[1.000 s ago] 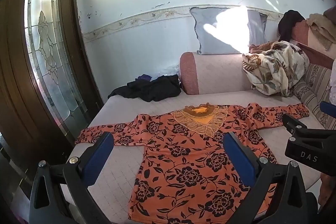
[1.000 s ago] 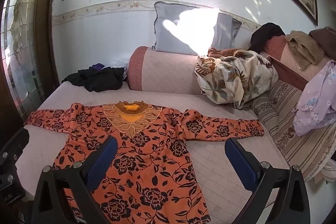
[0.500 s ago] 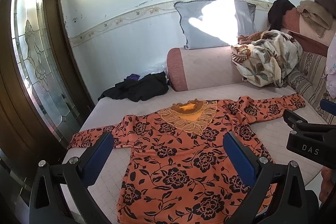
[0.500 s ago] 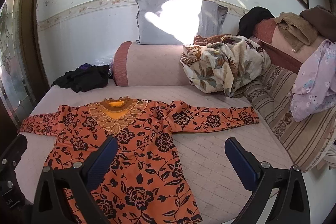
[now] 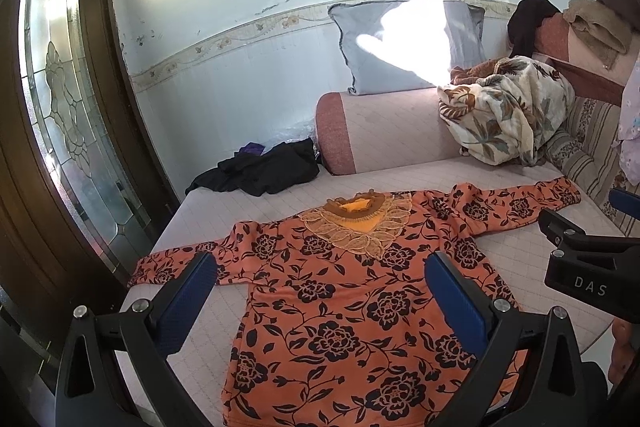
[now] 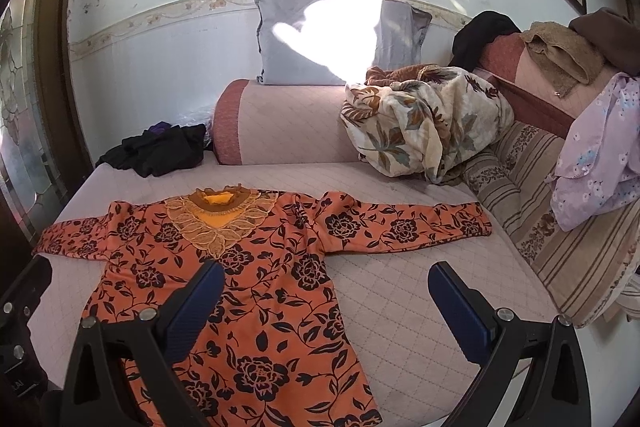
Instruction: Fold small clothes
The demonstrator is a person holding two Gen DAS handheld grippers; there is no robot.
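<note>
Orange floral top (image 5: 344, 291) lies flat with sleeves spread on the quilted bed (image 5: 532, 267) under the released, empty left claw (image 5: 320, 291), while the right view shows the right claw (image 6: 324, 301) likewise spread wide above its right sleeve side

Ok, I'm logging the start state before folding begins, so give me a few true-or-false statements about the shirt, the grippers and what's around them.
1. The orange floral shirt lies spread flat with both sleeves out. True.
2. The left gripper is clamped on a sleeve. False: its jaws are open and hold nothing.
3. The right gripper is open. True.
4. A black garment lies on top of the shirt. False: it lies apart, beyond the collar.
5. The grey pillow lies flat beside the shirt. False: it stands against the wall.
</note>
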